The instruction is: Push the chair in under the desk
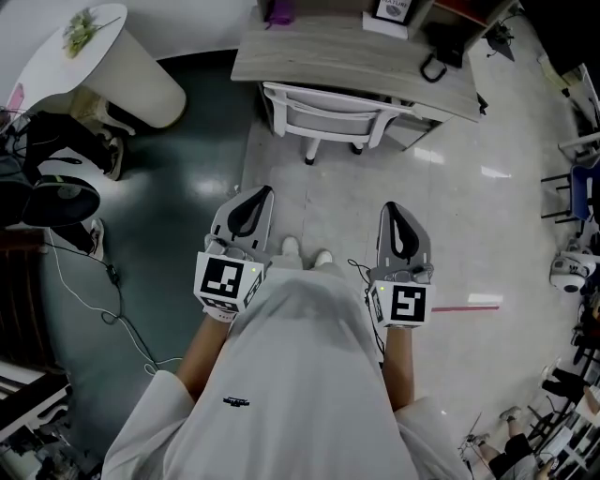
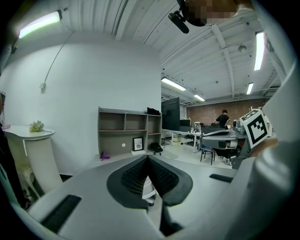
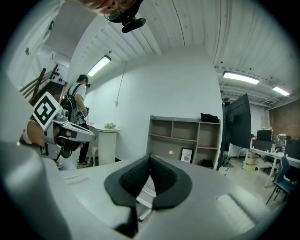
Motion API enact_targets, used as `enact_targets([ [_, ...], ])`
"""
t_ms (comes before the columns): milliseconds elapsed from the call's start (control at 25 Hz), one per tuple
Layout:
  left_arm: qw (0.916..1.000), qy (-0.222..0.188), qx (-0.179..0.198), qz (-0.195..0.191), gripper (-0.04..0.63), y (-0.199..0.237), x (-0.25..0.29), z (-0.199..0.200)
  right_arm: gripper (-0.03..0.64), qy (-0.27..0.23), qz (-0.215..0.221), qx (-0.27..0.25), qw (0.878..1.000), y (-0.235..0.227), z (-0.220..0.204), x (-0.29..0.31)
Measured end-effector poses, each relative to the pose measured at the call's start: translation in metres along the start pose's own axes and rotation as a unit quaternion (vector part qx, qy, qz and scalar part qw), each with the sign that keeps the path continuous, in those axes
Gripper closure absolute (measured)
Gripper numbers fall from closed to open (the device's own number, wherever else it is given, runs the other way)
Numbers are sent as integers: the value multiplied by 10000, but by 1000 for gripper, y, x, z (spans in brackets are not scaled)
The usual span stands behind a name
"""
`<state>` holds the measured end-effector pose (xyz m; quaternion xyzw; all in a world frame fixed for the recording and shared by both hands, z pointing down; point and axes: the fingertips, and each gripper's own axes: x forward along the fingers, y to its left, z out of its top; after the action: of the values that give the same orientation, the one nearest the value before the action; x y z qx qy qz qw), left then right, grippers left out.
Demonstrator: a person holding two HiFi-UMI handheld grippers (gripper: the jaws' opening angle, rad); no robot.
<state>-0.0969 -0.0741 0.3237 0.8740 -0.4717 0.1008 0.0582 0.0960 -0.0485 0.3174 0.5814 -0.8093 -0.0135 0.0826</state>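
Left gripper point(image 1: 264, 193): fingers point(image 2: 136, 176) fully together, black ribbed pads meeting at the tips, nothing held and nothing touched. It hangs in open air over the floor point(image 1: 309, 202). Body is smooth grey plastic, with its marker cube point(image 1: 225, 279) at the rear.

Right gripper point(image 1: 393, 208): same story. Fingers point(image 3: 165, 180) are closed pad to pad and empty, with no contact. Both grippers sit side by side, pointing forward at the same height.

Scene, left to right:
- Pedestal table point(image 1: 141, 84): white, round top on a flared column, matte. A small green plant point(image 1: 82, 28) sits on it.
- Floor: dark teal on the left, glossy pale tile with light glare from the centre rightwards.
- Chair point(image 1: 323, 114): white plastic with a slotted backrest, on a base with splayed legs. It is straight ahead of me, well apart from both grippers. The backrest faces me, just at the near edge of the desk surface point(image 1: 328, 52), and the seat looks at least partly under it.
- Desk surface: pale wood grain, rectangular. A grey open shelf unit point(image 2: 126, 126) stands on it against the white wall.
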Motion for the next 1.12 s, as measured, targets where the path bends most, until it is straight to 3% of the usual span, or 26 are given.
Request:
enact_targets([
  [1120,9999,-25,-36,-100,588,-10,5,-2,603,101,1,10,9999,-3,-3,-1],
])
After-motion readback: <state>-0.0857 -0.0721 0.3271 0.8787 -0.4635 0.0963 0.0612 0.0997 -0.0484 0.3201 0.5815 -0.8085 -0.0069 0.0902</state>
